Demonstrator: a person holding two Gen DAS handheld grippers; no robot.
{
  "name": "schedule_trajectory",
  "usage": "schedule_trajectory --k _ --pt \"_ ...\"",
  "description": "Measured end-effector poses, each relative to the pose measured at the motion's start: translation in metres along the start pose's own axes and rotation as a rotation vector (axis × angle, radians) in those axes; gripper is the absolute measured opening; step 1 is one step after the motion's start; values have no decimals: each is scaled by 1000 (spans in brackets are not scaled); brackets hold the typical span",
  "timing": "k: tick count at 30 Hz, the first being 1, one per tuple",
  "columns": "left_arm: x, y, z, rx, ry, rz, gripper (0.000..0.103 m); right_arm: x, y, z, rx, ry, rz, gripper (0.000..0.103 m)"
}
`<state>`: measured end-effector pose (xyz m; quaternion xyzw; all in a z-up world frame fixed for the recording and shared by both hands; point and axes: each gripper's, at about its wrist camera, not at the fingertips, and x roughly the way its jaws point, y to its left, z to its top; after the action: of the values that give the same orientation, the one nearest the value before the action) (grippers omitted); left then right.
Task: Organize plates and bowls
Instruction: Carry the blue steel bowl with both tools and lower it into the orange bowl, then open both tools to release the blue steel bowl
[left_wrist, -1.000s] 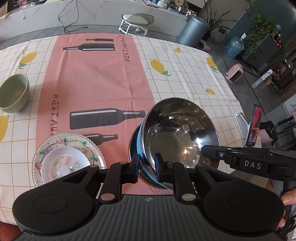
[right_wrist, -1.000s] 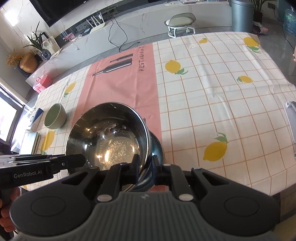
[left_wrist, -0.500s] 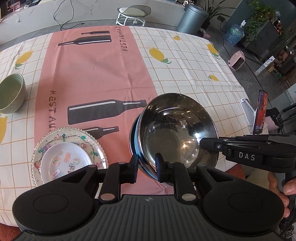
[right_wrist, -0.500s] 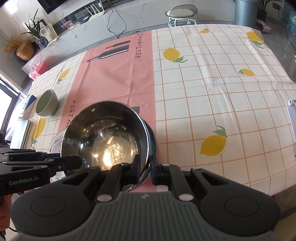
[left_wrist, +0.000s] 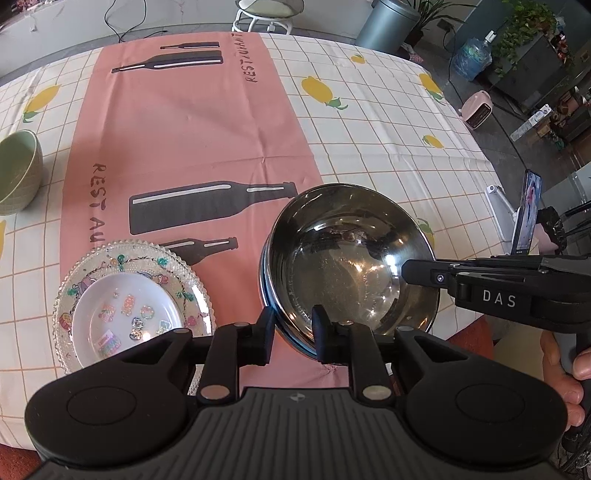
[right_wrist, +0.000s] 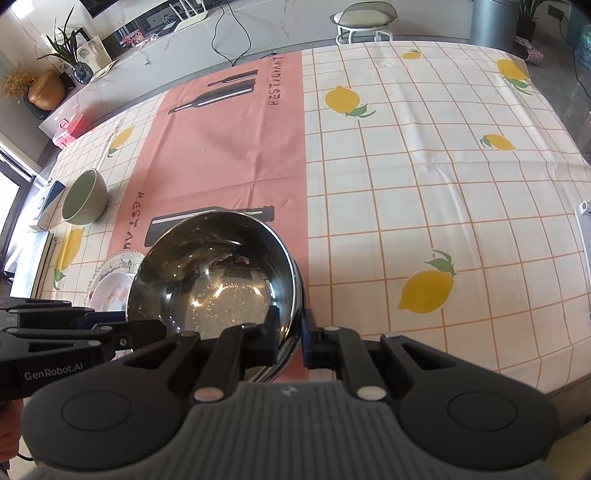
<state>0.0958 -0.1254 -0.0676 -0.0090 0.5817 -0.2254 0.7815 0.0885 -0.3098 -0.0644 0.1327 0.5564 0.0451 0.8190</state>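
A shiny steel bowl sits nested in a dark blue-rimmed bowl on the pink runner. My left gripper straddles the steel bowl's near left rim, one finger outside and one inside; its jaws are opening slightly with the rim still between the pads. My right gripper is shut on the near right rim. Left of the bowls lies a patterned glass plate with a small white dish on it. A green bowl stands at the far left.
The table carries a lemon-checked cloth with the pink runner down its middle. A phone on a stand is beyond the right edge. A stool and a bin stand behind the table.
The steel bowl, tilted and raised a second ago, has come down level into the blue-rimmed bowl. Both grippers stayed on its rim.
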Motion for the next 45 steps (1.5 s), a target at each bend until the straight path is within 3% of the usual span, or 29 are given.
schedule_trajectory --k 5,7,10,12,15,18,19,24,37,40,43,45 --pt "-2 4 0 -17 -11 -15 26 -1 0 -1 -2 -7 9 15" --pt "-5 6 0 -25 -26 -24 35 -2 0 -1 -1 -16 11 16" --pt "-13 10 0 -58 -72 -64 51 -8 0 -2 1 -44 16 28" --pt "-15 12 -2 -75 -107 -69 53 -13 -2 -3 6 -72 15 32" --pt "-8 17 -7 -94 -121 -38 53 -13 -9 -7 49 -91 15 34" --pt "3 25 -12 -154 -99 -93 51 -2 -17 -15 109 -55 43 34" --pt "5 27 -13 -171 -95 -118 45 3 -19 -18 129 -38 59 34" --pt "7 27 -12 -187 -97 -128 39 10 -20 -23 173 -33 99 23" --pt "19 22 13 -190 -99 -117 39 15 -22 4 171 -69 29 20" --pt "16 21 12 -165 -110 -112 40 12 -19 6 144 -86 25 24" --pt "5 19 12 -123 -143 -80 48 5 -13 7 93 -129 -16 32" --pt "-6 20 12 -96 -182 -69 50 -2 -7 8 57 -166 -49 32"
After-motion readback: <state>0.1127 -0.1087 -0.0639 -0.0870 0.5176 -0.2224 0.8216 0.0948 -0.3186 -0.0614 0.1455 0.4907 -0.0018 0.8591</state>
